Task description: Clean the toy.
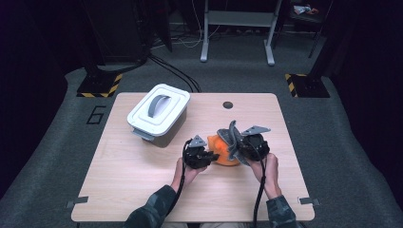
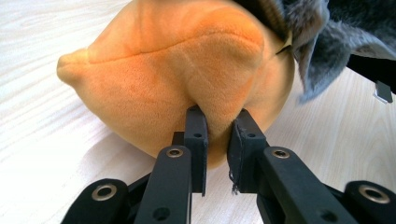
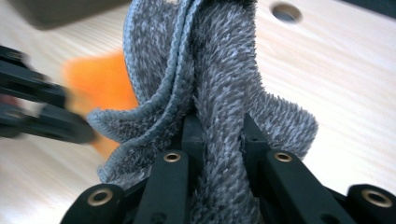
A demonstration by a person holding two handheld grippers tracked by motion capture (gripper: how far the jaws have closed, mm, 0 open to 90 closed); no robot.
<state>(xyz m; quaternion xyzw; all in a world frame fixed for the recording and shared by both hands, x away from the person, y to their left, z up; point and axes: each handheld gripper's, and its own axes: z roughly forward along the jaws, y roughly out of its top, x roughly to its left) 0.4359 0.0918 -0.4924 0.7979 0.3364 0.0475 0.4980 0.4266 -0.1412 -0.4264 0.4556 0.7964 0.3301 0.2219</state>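
Centrally on the pale wood table (image 1: 142, 190), a rounded orange plush toy (image 2: 177, 70) w/ short soft pile is pinched at a fold by the left gripper (image 2: 218, 125). A shaggy grey cloth (image 3: 219, 79) w/ stitched hem is clamped by the right gripper (image 3: 220, 130); the toy's far side is hidden behind it. A white lidded bin (image 1: 158, 114) sits well apart, back left.

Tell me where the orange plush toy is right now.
In the high view, the orange plush toy lies on the table's near middle, between the left tool and right tool, under the grey cloth.
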